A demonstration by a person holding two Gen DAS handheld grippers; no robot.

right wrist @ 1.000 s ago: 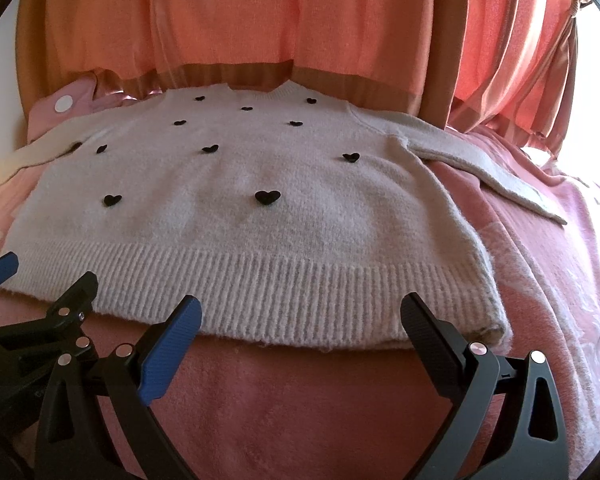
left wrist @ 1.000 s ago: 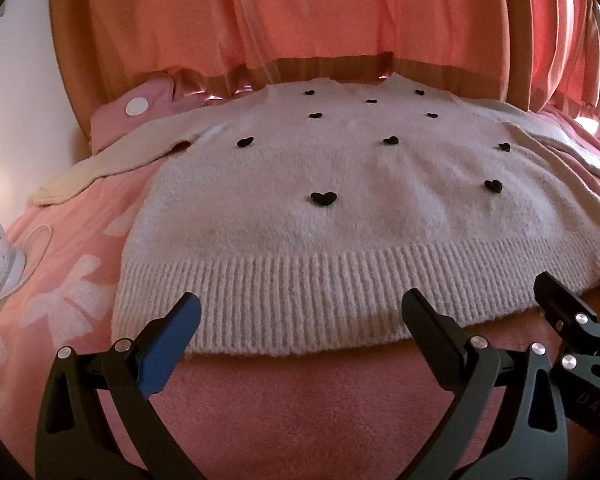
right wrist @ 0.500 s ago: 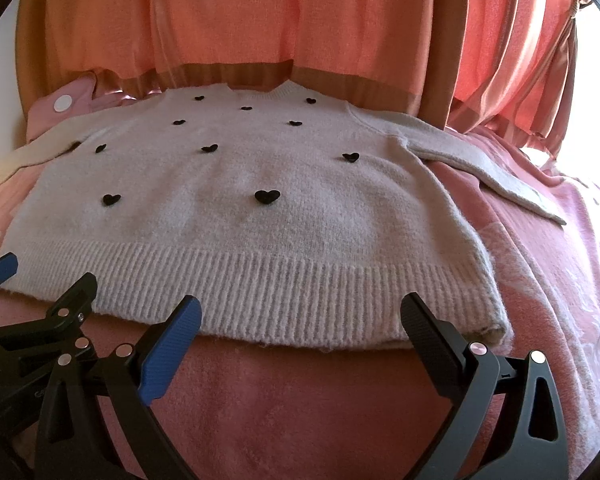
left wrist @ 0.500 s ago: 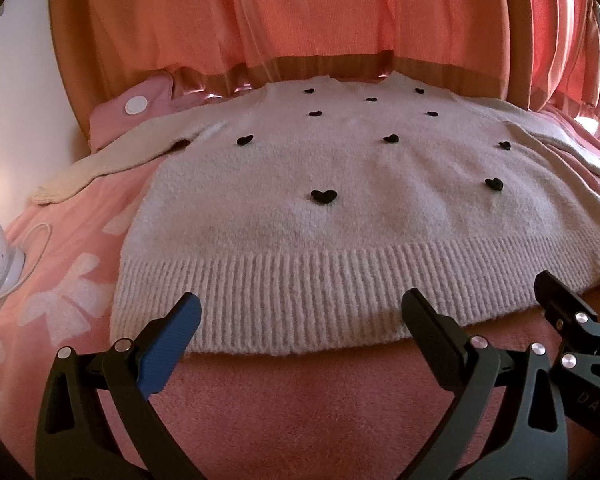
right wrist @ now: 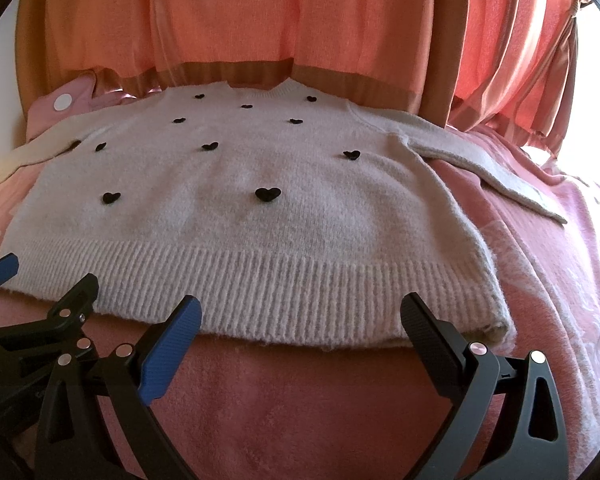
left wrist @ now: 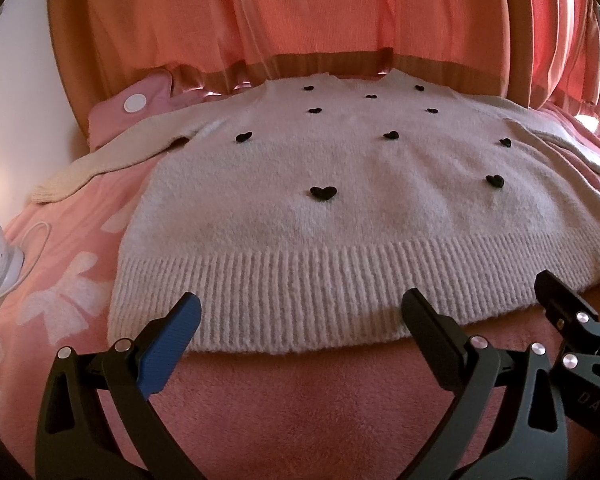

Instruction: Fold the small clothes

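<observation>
Fluffy cream knit sweater with black hearts [left wrist: 340,208]: soft, limp, light; ribbed hem just ahead. Left gripper [left wrist: 300,316], right gripper [right wrist: 300,316]: 2 units, wide open, empty. Best hold: hem corners.

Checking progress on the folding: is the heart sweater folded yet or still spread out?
Spread out. The sweater lies flat on the pink blanket, ribbed hem straight, both sleeves extended sideways, no fold visible.
</observation>
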